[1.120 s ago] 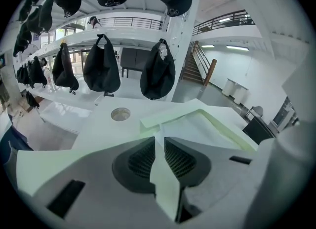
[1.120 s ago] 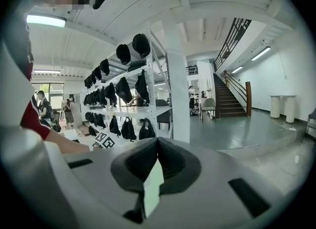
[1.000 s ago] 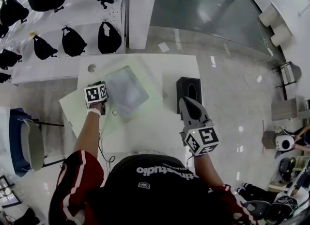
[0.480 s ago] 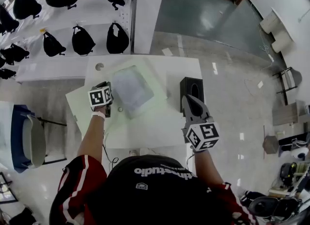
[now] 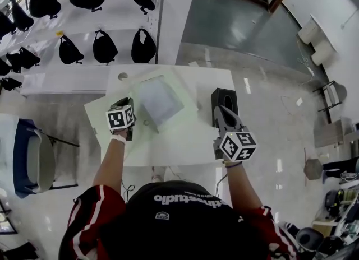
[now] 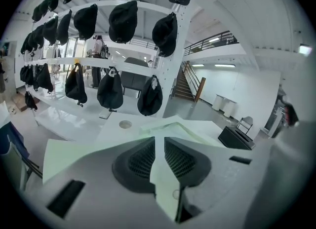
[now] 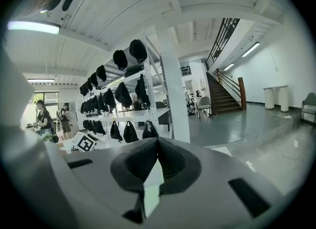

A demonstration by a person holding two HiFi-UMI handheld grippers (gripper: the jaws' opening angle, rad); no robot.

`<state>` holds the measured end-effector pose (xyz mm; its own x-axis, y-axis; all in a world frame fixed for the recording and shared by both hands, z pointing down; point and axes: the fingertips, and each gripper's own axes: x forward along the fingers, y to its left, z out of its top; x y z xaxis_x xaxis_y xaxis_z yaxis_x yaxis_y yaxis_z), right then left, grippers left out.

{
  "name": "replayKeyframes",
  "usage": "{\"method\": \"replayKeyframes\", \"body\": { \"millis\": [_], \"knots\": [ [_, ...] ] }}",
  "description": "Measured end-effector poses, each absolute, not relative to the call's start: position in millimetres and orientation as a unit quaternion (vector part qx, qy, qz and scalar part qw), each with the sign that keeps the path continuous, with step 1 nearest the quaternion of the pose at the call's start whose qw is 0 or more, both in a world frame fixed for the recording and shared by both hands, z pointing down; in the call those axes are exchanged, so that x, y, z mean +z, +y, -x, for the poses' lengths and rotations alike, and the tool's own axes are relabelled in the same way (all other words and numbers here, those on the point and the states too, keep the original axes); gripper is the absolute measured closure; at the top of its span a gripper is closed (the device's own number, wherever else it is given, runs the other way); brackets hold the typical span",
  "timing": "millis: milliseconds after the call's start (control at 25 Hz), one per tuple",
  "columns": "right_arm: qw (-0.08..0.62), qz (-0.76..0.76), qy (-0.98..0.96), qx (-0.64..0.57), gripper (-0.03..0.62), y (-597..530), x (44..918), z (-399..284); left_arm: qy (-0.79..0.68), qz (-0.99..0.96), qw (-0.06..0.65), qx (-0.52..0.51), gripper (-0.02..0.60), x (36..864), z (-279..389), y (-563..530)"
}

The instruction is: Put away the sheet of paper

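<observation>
The large pale-green sheet of paper is spread flat on the white desk. Its left corner hangs past the desk edge, w/ a grey translucent square panel lying on its far half. The left gripper is set over the sheet's left part. Its jaws stand a narrow slit apart, pale green shows thru, and no pinch on the paper is seen. The right gripper is held over the desk's right side, just beside the black open-topped box, jaws closed on nothing. The step in hand is judged to be getting hold of the sheet. It's best taken at the overhanging corner, where an edge can be got btwn the jaws w/o scraping the desk. The panel should be cleared or steadied first, else it's dragged along. A slow, level pull is advised, as thin paper creases & tears easily
</observation>
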<state>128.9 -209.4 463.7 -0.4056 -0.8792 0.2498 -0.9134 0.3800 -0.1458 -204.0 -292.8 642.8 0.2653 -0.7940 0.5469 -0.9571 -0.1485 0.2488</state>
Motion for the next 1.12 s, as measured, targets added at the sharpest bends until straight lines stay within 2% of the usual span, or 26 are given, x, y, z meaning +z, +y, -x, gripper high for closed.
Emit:
{"method": "replayKeyframes", "body": {
  "millis": [560,1120],
  "knots": [
    [0.079,-0.54,-0.834,0.079,0.592,-179.1,431.3,-85.9,-0.548,-0.805,0.196,0.111,0.534,556.6,186.0,-223.2],
    [0.058,-0.537,-0.841,0.035,0.592,-162.8,387.4,-107.4,-0.527,-0.84,0.128,0.029,0.534,447.7,128.4,-177.9]
  ]
}}
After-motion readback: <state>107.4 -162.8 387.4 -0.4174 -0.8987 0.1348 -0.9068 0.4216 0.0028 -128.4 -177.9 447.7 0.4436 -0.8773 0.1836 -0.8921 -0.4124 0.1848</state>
